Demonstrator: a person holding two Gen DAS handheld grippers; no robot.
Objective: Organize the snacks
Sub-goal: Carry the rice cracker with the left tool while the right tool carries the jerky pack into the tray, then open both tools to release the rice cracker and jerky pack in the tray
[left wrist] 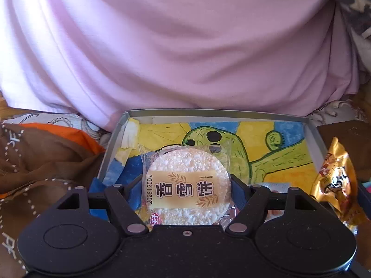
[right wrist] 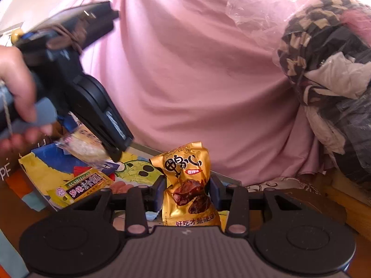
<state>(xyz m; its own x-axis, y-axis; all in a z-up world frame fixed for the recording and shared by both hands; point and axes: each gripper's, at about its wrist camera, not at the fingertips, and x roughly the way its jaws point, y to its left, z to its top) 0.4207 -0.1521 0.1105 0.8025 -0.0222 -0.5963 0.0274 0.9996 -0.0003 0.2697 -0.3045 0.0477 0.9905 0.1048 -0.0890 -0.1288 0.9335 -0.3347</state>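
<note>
Above the cactus-print tray (left wrist: 310,139), the left gripper (left wrist: 186,185) clamped a rice cracker (left wrist: 187,178) and the right gripper (right wrist: 187,192) pinched a gold snack packet (right wrist: 187,185), probably for dropping in.

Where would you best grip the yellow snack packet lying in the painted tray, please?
The yellow snack packet lies flat in the tray, so come from above and pinch across its narrow width near the middle. A sealed end edge is a thinner alternative. Both grippers are already full.

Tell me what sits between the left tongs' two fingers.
A clear-wrapped round rice cracker, clamped between the left tongs above the painted tray. The left wrist view shows it plainly.
</note>
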